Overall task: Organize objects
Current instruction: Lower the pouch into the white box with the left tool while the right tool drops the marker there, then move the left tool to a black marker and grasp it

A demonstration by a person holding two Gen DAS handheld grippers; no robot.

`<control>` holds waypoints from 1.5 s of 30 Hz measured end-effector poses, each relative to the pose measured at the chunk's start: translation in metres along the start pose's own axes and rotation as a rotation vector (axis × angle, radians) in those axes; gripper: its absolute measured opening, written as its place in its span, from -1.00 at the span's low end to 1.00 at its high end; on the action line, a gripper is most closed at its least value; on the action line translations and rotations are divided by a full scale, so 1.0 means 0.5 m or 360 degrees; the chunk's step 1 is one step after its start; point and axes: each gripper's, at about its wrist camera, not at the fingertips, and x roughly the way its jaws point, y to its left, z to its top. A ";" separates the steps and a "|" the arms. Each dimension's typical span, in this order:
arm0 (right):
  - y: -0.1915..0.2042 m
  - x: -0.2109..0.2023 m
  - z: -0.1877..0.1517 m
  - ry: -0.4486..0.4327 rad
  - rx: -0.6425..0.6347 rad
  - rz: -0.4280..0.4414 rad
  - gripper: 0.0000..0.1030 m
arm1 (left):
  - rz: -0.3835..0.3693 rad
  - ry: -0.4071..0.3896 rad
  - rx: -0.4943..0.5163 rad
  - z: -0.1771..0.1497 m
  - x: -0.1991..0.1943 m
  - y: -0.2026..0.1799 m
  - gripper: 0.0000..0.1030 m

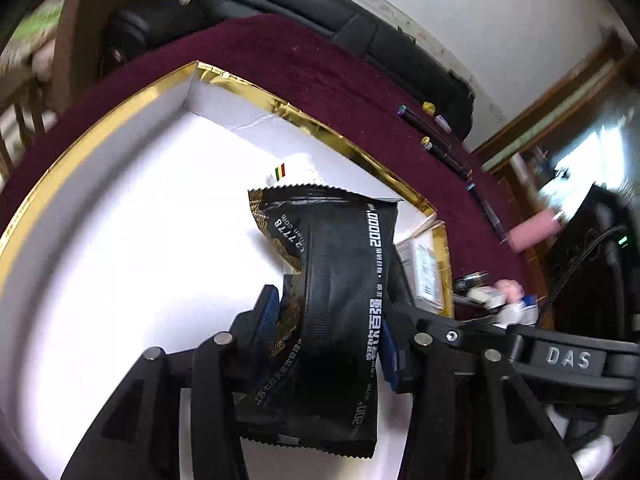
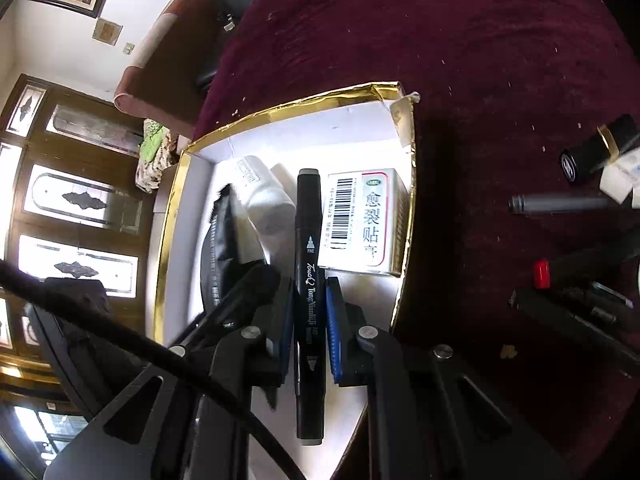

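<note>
My left gripper (image 1: 326,320) is shut on a black foil packet (image 1: 332,304) with white print, held over the white floor of a gold-rimmed box (image 1: 92,128). My right gripper (image 2: 308,320) is shut on a black marker (image 2: 308,280) that lies lengthwise between the blue pads, over the same gold-rimmed box (image 2: 288,108). In the right wrist view the box holds a white medicine carton (image 2: 364,220) with a barcode, a white rolled item (image 2: 268,200) and the black packet (image 2: 220,248) with the left gripper on it.
The box sits on a dark red cloth (image 2: 460,40). Several markers (image 1: 436,136) lie on the cloth behind the box. To the right lie a grey pen (image 2: 560,204), a black lipstick tube (image 2: 592,152) and dark pens (image 2: 580,304). A pink tube (image 1: 532,232) lies at the table edge.
</note>
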 end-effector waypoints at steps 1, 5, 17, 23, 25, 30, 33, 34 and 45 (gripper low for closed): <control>-0.005 -0.004 -0.003 0.0003 0.0006 0.0002 -0.76 | -0.0015 -0.0002 -0.0040 -0.005 -0.004 0.004 -0.22; -0.016 -0.016 -0.020 0.0030 -0.0006 0.0024 -0.77 | 0.0004 -0.0020 -0.0078 -0.039 -0.017 -0.005 -0.21; -0.012 -0.060 -0.022 -0.0128 -0.0073 0.0122 -0.40 | 0.0015 -0.0166 -0.0047 -0.054 -0.077 -0.025 0.59; 0.008 -0.151 -0.076 -0.0305 -0.0246 0.0123 -0.40 | 0.0142 -0.0440 0.0058 -0.081 -0.189 -0.060 0.59; 0.013 -0.186 -0.098 -0.0390 -0.0322 0.0106 -0.40 | 0.0165 -0.0555 0.0083 -0.100 -0.227 -0.083 0.59; 0.005 -0.298 -0.161 -0.0735 -0.0482 -0.0074 -0.40 | 0.0229 -0.0832 0.0334 -0.156 -0.309 -0.166 0.59; 0.004 -0.397 -0.246 -0.1194 -0.0611 -0.0349 0.05 | 0.0051 -0.0725 0.0397 -0.168 -0.303 -0.208 0.59; -0.006 -0.424 -0.274 -0.1327 -0.0633 -0.0420 0.62 | 0.0017 -0.0693 0.0410 -0.172 -0.297 -0.219 0.59; -0.335 -0.545 -0.316 -0.1294 0.0023 -0.0550 0.79 | -0.0024 -0.0390 0.0686 -0.229 -0.157 -0.376 0.59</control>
